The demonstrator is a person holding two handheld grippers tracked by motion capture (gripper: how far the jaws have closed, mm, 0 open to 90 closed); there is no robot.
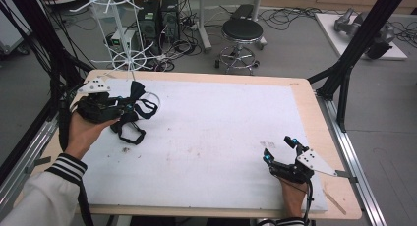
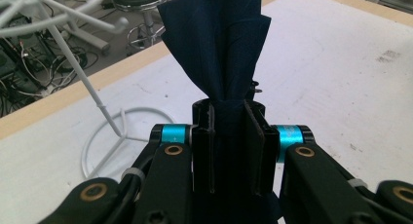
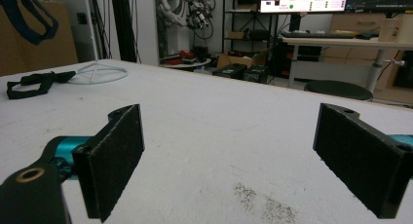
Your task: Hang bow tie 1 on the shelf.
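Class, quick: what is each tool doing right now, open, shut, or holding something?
Left tool: shut on the dark cloth.
Right tool: open, holding nothing.

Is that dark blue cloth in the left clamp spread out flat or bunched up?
Bunched up. The left gripper is shut on the dark blue cloth, pinching it narrow between the pads, and it fans out in folds above.

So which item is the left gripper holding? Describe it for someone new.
At the white table's far left corner, beside the white wire rack, the left gripper pinches a dark navy garment. It is lifted and bunched, unlike the black strappy piece lying flat.
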